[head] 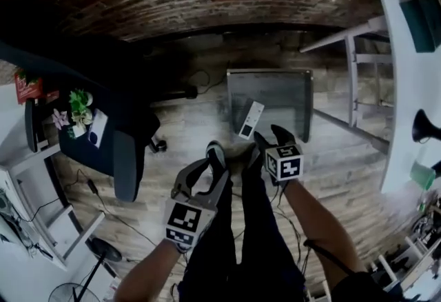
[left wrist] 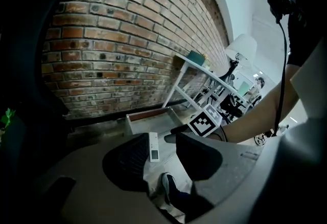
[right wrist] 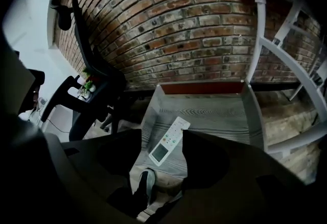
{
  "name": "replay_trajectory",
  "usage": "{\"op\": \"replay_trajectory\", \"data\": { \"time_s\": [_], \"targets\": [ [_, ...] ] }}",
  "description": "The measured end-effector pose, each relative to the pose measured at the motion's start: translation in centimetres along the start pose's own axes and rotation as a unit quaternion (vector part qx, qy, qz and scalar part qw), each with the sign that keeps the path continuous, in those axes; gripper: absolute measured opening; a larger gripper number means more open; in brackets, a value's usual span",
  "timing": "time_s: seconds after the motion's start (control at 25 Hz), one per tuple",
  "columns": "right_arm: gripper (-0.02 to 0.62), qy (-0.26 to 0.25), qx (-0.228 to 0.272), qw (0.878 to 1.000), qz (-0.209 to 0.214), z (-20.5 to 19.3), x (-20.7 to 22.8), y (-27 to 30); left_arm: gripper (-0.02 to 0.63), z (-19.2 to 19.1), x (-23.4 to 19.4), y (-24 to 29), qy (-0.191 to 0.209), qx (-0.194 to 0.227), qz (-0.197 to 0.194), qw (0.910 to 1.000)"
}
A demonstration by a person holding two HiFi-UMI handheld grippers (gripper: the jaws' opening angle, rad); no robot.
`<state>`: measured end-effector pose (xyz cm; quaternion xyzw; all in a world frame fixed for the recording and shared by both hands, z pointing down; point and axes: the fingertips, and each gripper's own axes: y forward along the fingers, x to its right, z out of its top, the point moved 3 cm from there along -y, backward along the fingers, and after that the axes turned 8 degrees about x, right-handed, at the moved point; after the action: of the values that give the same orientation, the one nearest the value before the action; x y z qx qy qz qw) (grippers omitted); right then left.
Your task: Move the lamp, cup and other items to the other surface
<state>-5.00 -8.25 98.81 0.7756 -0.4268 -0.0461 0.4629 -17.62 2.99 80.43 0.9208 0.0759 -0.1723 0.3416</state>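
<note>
The left gripper (head: 203, 169) and right gripper (head: 271, 135) both have their jaws well apart and hold nothing. The remote (head: 251, 120) lies ahead of both, framed between the jaws but untouched, on the low tray (head: 289, 87). The lamp (left wrist: 242, 47) and cup (head: 422, 174) stand on the white table (head: 406, 52), well to the right of the jaws, so most of the transfer appears outstanding.

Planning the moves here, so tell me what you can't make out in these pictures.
Lamp: head view, cut off by the right edge.
Cup: head view, too small to see inside.
Remote: left gripper view, buttons too small to read.
Table: head view, runs off the right edge.
</note>
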Motion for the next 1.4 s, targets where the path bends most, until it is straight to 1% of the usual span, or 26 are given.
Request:
{"op": "replay_trajectory", "data": {
  "time_s": [0.16, 0.36, 0.48, 0.6, 0.72, 0.88, 0.96, 1.0, 1.04, 1.16, 1.28, 1.36, 1.4],
  "targets": [
    [0.255, 0.018, -0.009, 1.0, -0.02, -1.9, 1.6, 3.4, 0.166, -1.7, -1.4, 2.1, -0.015, -0.006, 0.011, 0.9998],
    [0.258, 0.035, -0.013, 0.998, -0.048, -4.1, 2.7, 7.1, 0.166, -2.8, -3.5, 3.8, -0.029, 0.001, 0.032, 0.9991],
    [0.263, 0.044, -0.017, 0.998, -0.048, -5.2, 2.8, 9.2, 0.166, -3.3, -4.7, 4.7, -0.035, 0.005, 0.038, 0.9986],
    [0.278, 0.037, -0.028, 0.998, -0.045, -6.3, 2.8, 11.1, 0.166, -4.0, -6.3, 6.0, -0.037, 0.013, 0.046, 0.9982],
    [0.291, 0.039, -0.028, 0.998, -0.05, -6.6, 3.0, 12.5, 0.166, -4.1, -7.6, 7.5, -0.042, 0.013, 0.054, 0.9976],
    [0.296, 0.055, -0.027, 0.996, -0.058, -6.7, 3.3, 13.2, 0.166, -3.3, -7.4, 8.9, -0.032, 0.022, 0.049, 0.9981],
    [0.296, 0.047, -0.028, 0.997, -0.062, -6.7, 3.1, 13.1, 0.166, -3.1, -6.8, 9.0, -0.035, 0.018, 0.043, 0.9983],
    [0.281, 0.038, -0.03, 0.997, -0.062, -6.7, 2.9, 13.1, 0.166, -3.2, -6.6, 8.9, -0.038, 0.016, 0.042, 0.9983],
    [0.263, 0.028, -0.035, 0.997, -0.062, -6.7, 2.5, 13.2, 0.166, -3.2, -6.4, 8.8, -0.039, 0.014, 0.04, 0.9983],
    [0.245, -0.002, -0.054, 0.997, -0.054, -6.1, 1.3, 13.6, 0.166, -3.6, -6.1, 8.2, -0.039, 0.009, 0.042, 0.9983],
    [0.216, -0.028, -0.085, 0.995, -0.034, -6.5, 0.5, 13.8, 0.166, -3.9, -5.8, 7.4, -0.038, 0.007, 0.044, 0.9983],
    [0.204, -0.027, -0.084, 0.996, -0.012, -6.4, 0.3, 13.8, 0.166, -4.0, -5.7, 6.9, -0.042, 0.005, 0.044, 0.9981],
    [0.196, -0.018, -0.082, 0.997, -0.002, -6.5, 0.3, 13.7, 0.166, -4.0, -5.6, 6.7, -0.046, 0.004, 0.044, 0.998]
  ]
}}
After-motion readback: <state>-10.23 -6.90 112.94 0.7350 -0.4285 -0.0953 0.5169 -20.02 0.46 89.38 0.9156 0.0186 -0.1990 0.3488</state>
